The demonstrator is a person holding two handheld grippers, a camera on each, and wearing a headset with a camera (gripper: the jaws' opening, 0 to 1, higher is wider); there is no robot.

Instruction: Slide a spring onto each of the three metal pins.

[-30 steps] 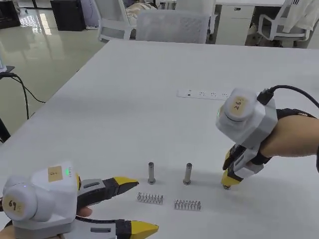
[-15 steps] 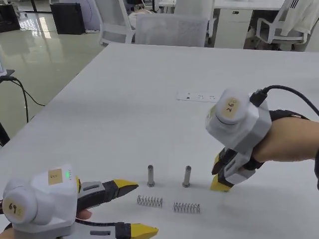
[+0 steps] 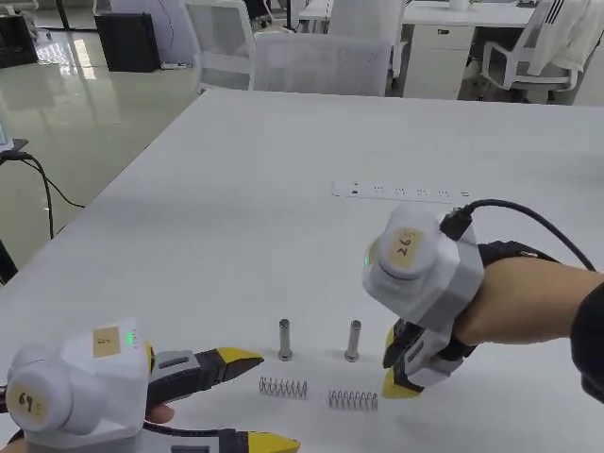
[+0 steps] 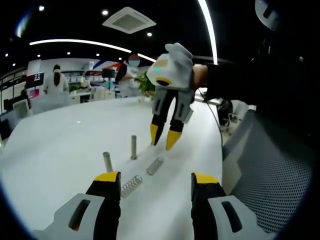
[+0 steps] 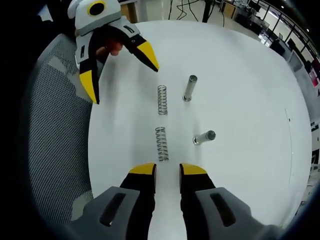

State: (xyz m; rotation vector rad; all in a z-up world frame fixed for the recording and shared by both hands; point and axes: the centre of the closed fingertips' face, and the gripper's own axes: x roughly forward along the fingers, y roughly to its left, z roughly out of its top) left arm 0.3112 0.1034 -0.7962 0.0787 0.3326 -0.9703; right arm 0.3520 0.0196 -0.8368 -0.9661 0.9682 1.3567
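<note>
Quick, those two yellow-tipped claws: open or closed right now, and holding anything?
Left claw: open wide, holding nothing.
Right claw: open slightly, holding nothing.

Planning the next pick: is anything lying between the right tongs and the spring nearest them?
Nothing visible does. In the right gripper view, bare table lies between the right tongs and that spring. The other spring lies beyond it.

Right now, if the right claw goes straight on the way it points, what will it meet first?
Probably the nearer small grey metal coil spring, lying on the white table just ahead of the yellow tips of the right claw; depth is unclear.
</note>
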